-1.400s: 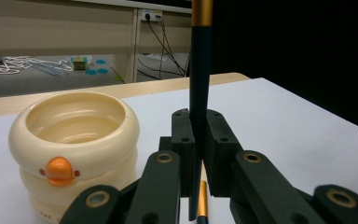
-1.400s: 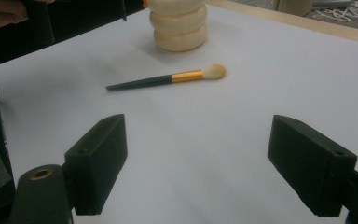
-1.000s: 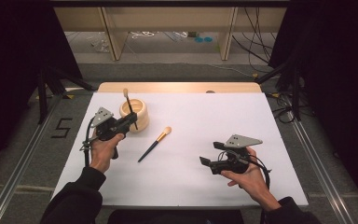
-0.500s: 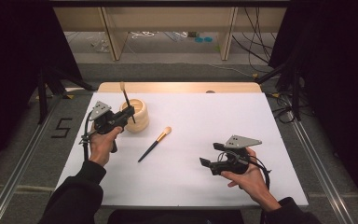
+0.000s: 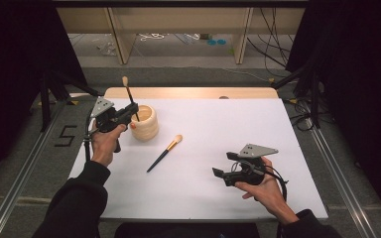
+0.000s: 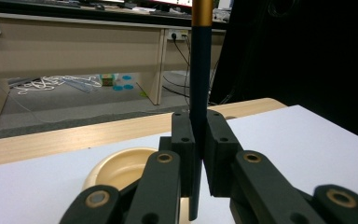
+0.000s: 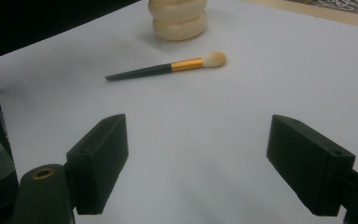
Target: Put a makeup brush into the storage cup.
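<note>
**Brush held upright at the pot's rim, second brush waiting on the counter**

The left hand-held gripper (image 5: pixel 130 110) is clamped on a dark-handled makeup brush with a gold ferrule and pale bristle tip (image 5: pixel 128 96). The brush stands nearly upright, bristles at the top and handle end pointing down; in the left gripper view its shaft (image 6: pixel 199 84) runs straight up between the closed pads, with the handle end poking out below them. Seen from the high view, the cream ribbed round pot (image 5: pixel 146 124) sits just beside the gripper toward 4 o'clock, and the handle end seems to hang at the pot's near rim, though I cannot tell whether it is already over the opening. My reading is that the coming move turns on this: the brush's long axis is vertical, the pot's mouth opens upward, so a short shift toward the pot and a lowering should seat it.

A second, similar brush (image 5: pixel 165 152) lies flat on the white counter (image 5: pixel 258 129), at about 5 o'clock from the pot and apart from it, its long axis running from handle at 7 o'clock to bristles at 1 o'clock. The right hand-held gripper (image 5: pixel 222 174) rests low on the counter with its jaws spread wide and nothing between them, well apart from that brush, which lies toward 10 o'clock from it. Of the two, the right one looks better placed to take it. Nothing stands between either gripper and its target.
</note>
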### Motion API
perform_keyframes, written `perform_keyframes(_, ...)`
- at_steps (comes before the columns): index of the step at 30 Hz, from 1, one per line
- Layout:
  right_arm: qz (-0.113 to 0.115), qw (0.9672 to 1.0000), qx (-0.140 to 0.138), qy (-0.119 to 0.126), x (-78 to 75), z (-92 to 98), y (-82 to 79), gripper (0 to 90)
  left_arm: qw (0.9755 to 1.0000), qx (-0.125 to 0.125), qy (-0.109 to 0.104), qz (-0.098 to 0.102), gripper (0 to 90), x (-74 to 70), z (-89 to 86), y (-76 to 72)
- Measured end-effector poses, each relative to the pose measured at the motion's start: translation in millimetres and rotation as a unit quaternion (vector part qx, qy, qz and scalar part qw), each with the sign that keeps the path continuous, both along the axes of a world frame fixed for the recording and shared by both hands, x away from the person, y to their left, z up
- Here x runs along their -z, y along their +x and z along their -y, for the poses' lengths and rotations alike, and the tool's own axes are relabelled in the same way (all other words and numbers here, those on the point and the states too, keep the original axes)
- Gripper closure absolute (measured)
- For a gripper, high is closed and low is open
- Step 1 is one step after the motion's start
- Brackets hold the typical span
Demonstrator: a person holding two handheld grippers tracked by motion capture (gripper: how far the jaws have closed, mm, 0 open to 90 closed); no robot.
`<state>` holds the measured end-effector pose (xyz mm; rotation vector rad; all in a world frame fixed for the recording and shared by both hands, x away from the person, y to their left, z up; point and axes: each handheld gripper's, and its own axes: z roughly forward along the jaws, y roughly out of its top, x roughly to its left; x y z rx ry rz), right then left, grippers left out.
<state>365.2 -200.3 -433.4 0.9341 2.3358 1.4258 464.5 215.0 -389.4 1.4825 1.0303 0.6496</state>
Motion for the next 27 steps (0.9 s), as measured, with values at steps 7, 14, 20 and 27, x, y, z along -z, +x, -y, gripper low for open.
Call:
perform_keyframes(7,-0.011,0.9999,0.001,-0.006,-0.5,-0.1,-0.9,21.4,0.9999,-0.011,0.006,0.0,83.5,2.2,0.2,10.7)
perform_keyframes(14,-0.01,0.9999,0.001,-0.005,-0.6,-0.2,-0.7,21.5,0.9998,-0.019,0.007,-0.006,83.5,6.8,3.8,20.2)
perform_keyframes(20,-0.007,0.9999,-0.001,-0.007,0.0,-0.5,-0.3,21.5,0.9994,-0.027,0.016,-0.011,83.4,13.2,5.2,27.5)
perform_keyframes(27,-0.008,0.9999,-0.004,-0.006,0.6,-0.4,0.0,21.6,0.9989,-0.041,0.012,-0.018,83.4,20.7,-1.4,36.4)
